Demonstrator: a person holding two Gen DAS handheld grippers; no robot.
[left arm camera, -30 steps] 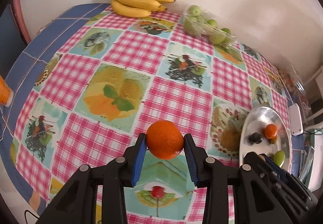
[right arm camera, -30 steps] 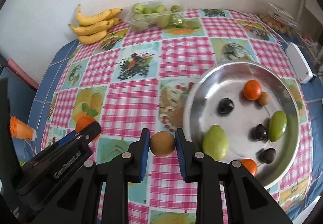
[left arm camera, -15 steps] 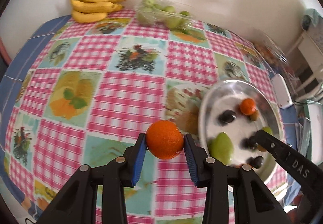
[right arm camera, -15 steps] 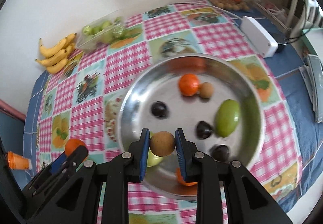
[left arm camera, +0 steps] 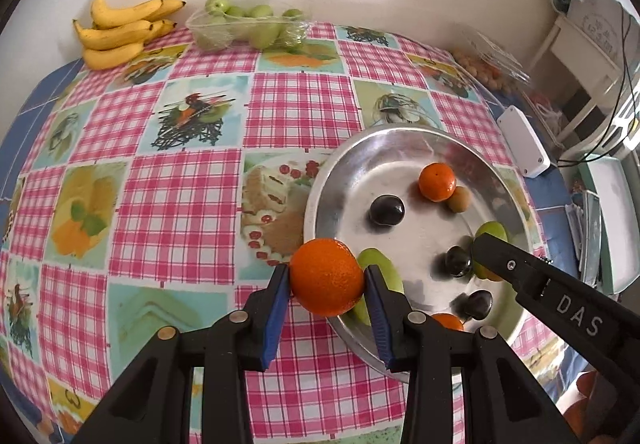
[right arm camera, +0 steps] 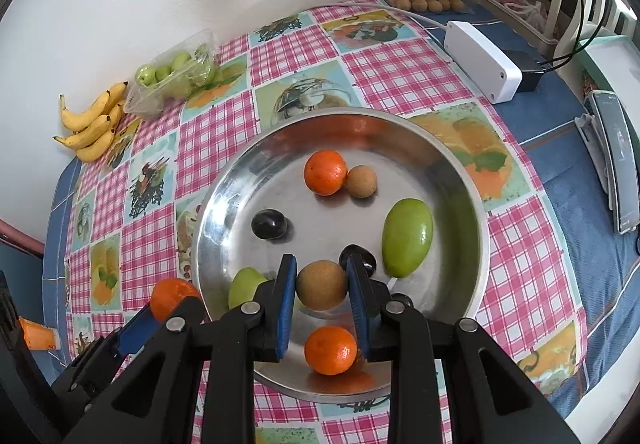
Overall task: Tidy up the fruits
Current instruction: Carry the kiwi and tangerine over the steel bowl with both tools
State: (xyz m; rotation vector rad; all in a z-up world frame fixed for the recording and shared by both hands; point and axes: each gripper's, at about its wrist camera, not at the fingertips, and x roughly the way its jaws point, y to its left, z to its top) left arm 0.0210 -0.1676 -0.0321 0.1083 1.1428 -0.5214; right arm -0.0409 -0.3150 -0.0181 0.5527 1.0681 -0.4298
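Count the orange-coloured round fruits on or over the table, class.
3: one orange lies at the metal dish's far side, one at its near edge, and one is clamped in the left gripper. Others may be hidden.

Black plastic left claw (left arm camera: 326, 308), blue pads, silver screws, white "DAS" lettering

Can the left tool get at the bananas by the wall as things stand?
Probably not yet. The left tool is shut on an orange at the near rim of the metal tray. The bananas lie far across the tablecloth; nothing blocks the path, but the tool is full.
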